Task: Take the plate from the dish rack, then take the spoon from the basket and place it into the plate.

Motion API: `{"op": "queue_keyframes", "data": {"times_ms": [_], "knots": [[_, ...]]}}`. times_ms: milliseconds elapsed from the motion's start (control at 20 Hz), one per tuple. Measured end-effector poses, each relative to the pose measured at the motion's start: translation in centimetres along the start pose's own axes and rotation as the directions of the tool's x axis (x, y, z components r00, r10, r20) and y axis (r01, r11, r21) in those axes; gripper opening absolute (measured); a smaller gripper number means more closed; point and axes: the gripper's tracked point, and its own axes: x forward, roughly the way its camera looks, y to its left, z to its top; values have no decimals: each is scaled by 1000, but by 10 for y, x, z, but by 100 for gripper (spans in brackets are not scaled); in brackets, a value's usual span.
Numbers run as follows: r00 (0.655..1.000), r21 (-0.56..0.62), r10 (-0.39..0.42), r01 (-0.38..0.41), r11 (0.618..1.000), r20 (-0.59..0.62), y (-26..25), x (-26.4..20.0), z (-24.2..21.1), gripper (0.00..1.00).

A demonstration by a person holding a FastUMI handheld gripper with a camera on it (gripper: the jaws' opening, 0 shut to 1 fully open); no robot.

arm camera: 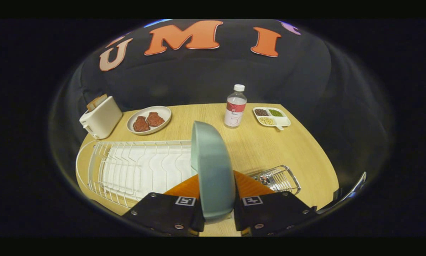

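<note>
- The plate [213, 170], pale grey-green, stands on edge between the two fingers of the gripper [218, 209], its rim rising ahead of them over the wooden table [305, 149].
- Both fingers press on the plate's lower part, one on each face, so the jaws are clamped on it.
- The white wire dish rack [134, 170] lies on the table just beside the plate, to its left, with its slots bare.
- A small wire basket [278, 179] sits on the other side, near the right finger; whether the spoon lies in it cannot be made out.
- Farther off, a water bottle [235, 106] with a red label stands upright.
- Beside it sits a divided tray [271, 116] of beans and grains.
- A round dish [149, 120] holds two brown pieces of meat.
- A white toaster [100, 116] with bread in its slot stands beyond the rack's far left corner.
</note>
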Motion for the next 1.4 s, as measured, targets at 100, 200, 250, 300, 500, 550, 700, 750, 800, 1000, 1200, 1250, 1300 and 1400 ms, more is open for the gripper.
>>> {"op": "queue_keyframes", "data": {"times_ms": [100, 200, 250, 300, 500, 550, 700, 750, 800, 1000, 1200, 1250, 1300, 1400], "knots": [[999, 7, -46, 45, 999, 6, -10, -1, 3, 33], [999, -1, -52, 52, 999, 10, -9, -5, 8, 28], [998, -14, -59, 60, 998, 19, -10, -7, 12, 28], [997, -28, -71, 72, 997, 31, -11, -10, 17, 28], [991, -60, -119, 122, 991, 55, -14, -17, 28, 28], [991, -58, -123, 126, 990, 60, -15, -19, 29, 28], [990, -40, -114, 118, 992, 77, -16, -28, 33, 28], [993, -21, -89, 90, 996, 76, -12, -32, 34, 28], [996, 1, -60, 60, 998, 68, -8, -38, 33, 28], [997, 50, 10, -14, 999, 70, -3, -59, 26, 28], [994, 116, 90, -96, 989, 60, 4, -84, 6, 28], [993, 127, 102, -109, 986, 59, 3, -89, 0, 28], [991, 145, 121, -128, 981, 52, 5, -95, -7, 28], [986, 194, 163, -168, 967, 42, 8, -106, -22, 28]]}}
